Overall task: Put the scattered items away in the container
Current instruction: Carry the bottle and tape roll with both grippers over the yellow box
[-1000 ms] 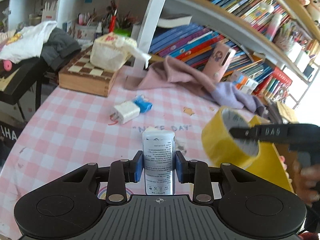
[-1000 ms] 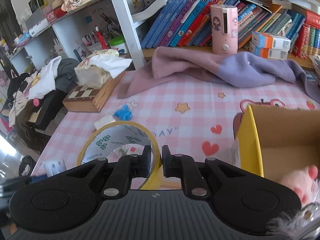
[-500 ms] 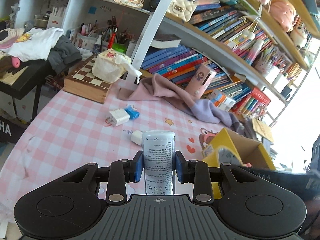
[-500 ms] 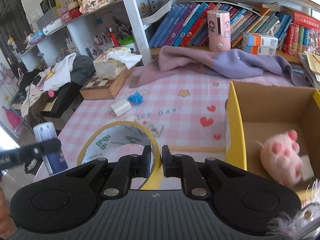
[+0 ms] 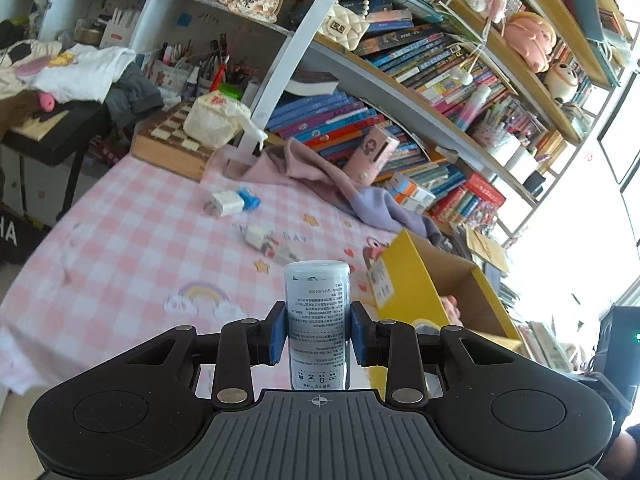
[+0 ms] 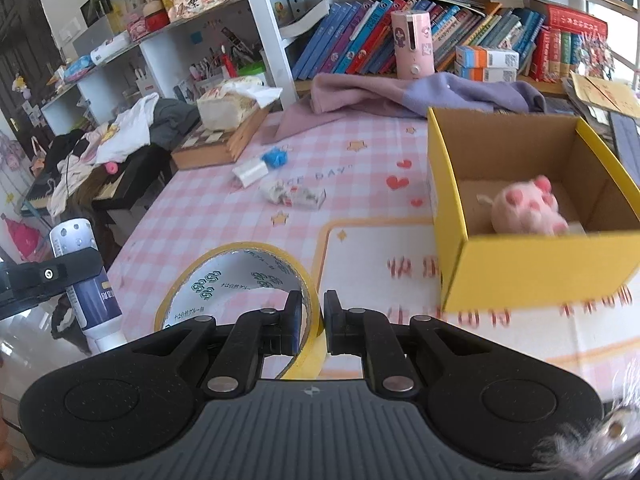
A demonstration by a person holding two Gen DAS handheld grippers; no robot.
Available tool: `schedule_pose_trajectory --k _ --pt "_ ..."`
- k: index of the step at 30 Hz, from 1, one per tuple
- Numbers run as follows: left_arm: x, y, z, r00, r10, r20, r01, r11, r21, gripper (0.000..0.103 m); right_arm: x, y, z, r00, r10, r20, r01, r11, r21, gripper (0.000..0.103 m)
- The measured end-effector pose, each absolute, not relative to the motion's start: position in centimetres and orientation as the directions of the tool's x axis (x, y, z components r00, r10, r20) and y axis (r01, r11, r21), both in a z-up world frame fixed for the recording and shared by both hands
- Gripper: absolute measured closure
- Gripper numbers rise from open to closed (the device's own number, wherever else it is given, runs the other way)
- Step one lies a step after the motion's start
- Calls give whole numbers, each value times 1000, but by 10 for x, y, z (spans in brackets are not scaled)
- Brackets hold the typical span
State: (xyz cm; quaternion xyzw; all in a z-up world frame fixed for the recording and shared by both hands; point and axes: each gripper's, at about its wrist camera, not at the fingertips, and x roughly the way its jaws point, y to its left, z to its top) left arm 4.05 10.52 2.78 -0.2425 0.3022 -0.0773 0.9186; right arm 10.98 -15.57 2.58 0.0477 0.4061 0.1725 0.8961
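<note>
The left gripper [image 5: 318,330] has its blue pads pressed on either side of a small white bottle [image 5: 318,320], holding it upright. The bottle is a stubby cylinder with a rounded top, fine grey print down its front and a row of little symbols near the bottom; seen from the right wrist, its lower part carries a dark blue band. It hangs in the air above the near edge of the pink checked tablecloth [image 5: 132,248].

The right gripper [image 6: 312,326] is pinched tight on the wall of a roll of yellow tape [image 6: 240,276], one finger inside the ring and one outside. The roll is wide, with a pale inner core stamped in green logos, and it tilts up off the table.

Just to the right of the tape stands an open yellow cardboard box [image 6: 532,268], brown inside, with a pink plush toy [image 6: 524,212] lying in it. Farther out on the cloth lie a white charger [image 6: 252,172] touching a blue clip [image 6: 275,158], and some small white packets [image 6: 296,196]. Beyond them a pink and lilac cloth [image 6: 400,94] is heaped against the bookshelf [image 6: 360,36].
</note>
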Motion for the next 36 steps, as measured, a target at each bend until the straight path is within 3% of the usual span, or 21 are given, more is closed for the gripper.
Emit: schedule_pose_trajectory --k 14,36 --pt "-1 65 22 728 -439 -527 129 842 -524 72 10 -208 20 660 220 -719 -67 970 235 92" --pt "46 -31 21 567 -651 -504 367 748 -553 72 -19 -296 16 667 18 -745 197 960 201 92"
